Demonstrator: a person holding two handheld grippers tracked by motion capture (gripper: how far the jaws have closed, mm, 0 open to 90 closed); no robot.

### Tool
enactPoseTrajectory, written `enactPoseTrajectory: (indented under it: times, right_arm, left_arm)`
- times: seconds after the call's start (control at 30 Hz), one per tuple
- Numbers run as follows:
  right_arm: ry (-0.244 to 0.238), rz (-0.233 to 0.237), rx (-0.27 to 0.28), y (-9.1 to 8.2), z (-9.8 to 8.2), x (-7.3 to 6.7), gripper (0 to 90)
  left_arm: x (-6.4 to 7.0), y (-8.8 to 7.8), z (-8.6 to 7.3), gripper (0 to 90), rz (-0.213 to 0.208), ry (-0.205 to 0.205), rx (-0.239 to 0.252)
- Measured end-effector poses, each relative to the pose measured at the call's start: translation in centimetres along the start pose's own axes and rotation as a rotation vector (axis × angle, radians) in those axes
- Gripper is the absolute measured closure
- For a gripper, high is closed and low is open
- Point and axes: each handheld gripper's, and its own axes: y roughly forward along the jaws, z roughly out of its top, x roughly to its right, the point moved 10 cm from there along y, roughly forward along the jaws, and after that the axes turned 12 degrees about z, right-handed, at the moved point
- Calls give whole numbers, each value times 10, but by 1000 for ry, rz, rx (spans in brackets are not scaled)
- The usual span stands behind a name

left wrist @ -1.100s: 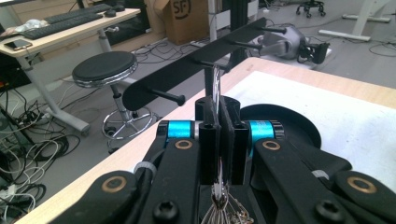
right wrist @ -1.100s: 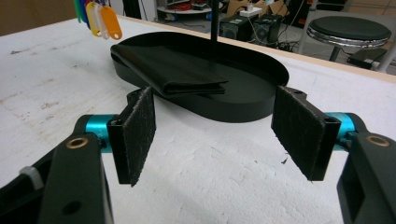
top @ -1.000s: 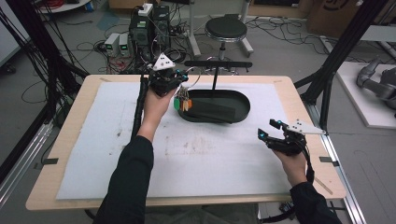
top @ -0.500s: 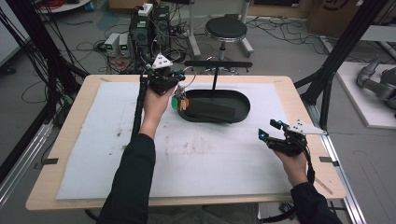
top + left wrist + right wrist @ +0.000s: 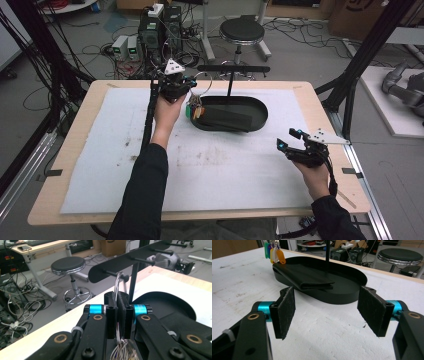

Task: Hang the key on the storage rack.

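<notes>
While the table (image 5: 90, 150) carries a white mat (image 5: 225, 165), the black tray (image 5: 257, 112) sits at the mat's far middle, and every place below is told from this tray. A rack (image 5: 130, 255) with pegs rises from its far side on a post. Inside lies a folded black cloth (image 5: 304, 277). At its left end, the left gripper (image 5: 117, 315) pinches a wire key ring (image 5: 117, 285) tight between closed jaws, coloured tags (image 5: 195, 109) hanging below. Near its right, well apart, the right gripper (image 5: 332, 307) hovers with jaws wide and empty.
</notes>
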Motion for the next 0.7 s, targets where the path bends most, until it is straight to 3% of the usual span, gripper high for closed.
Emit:
enactPoseTrajectory:
  times: [0.17, 0.3, 0.37, 0.5, 0.7]
  right_arm:
    - [1, 2, -4, 0, -1, 0, 312]
    - [3, -3, -4, -1, -2, 1, 312]
    - [5, -4, -4, -1, -2, 1, 313]
    - [10, -3, -10, 0, -3, 1, 313]
    - [7, -13, -10, -1, -3, 3, 312]
  left_arm:
    - [-5, -3, -2, 820, 27, -30, 17]
    - [-11, -11, -4, 709, 51, -48, 31]
    - [-11, -18, -6, 581, 54, -59, 32]
    - [-8, -37, -13, 472, 45, -31, 52]
    - [6, -79, -35, 404, -4, -14, 80]
